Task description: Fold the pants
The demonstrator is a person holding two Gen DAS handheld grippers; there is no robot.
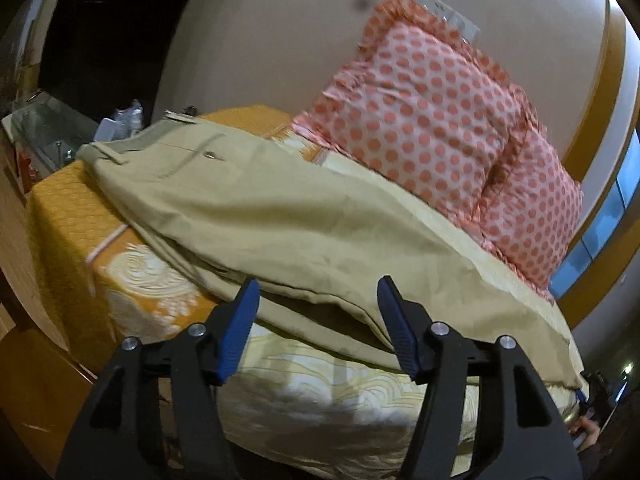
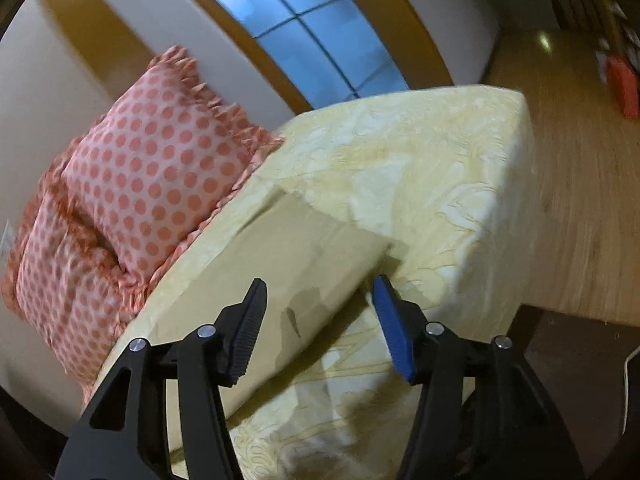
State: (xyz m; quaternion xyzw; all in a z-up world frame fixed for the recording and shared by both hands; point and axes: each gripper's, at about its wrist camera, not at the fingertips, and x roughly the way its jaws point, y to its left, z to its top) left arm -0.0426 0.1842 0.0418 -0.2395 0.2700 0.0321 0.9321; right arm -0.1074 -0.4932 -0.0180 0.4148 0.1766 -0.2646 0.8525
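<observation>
The pants (image 1: 280,216), a khaki pair, lie lengthways along the bed (image 1: 68,216), with the waistband and a buttoned back pocket up near the far left corner, over the orange part of the bedspread, and the legs running toward the right along the near edge; one leg seems laid over the other, so a first lengthwise fold looks done, though the layers under the top one are hard to make out. The left gripper (image 1: 318,312) hangs just off the near edge of the bed with its blue-padded jaws spread wide and nothing between them, pointed at the seam edge of the legs about midway, probably lining up to pinch that edge. In the right wrist view the right gripper (image 2: 320,308) is likewise wide open and empty, aimed at the hem end of the legs (image 2: 320,256), which lies flat on the pale yellow bedspread (image 2: 440,168) short of the bed's far right corner. With one claw at mid-leg and the other at the cuffs, the likely plan is to take both points and carry the hems up toward the waistband. Two spotted pillows (image 1: 432,120) stand along the bed's far edge against the wall, just beside the trousers, leaving little room on that side
</observation>
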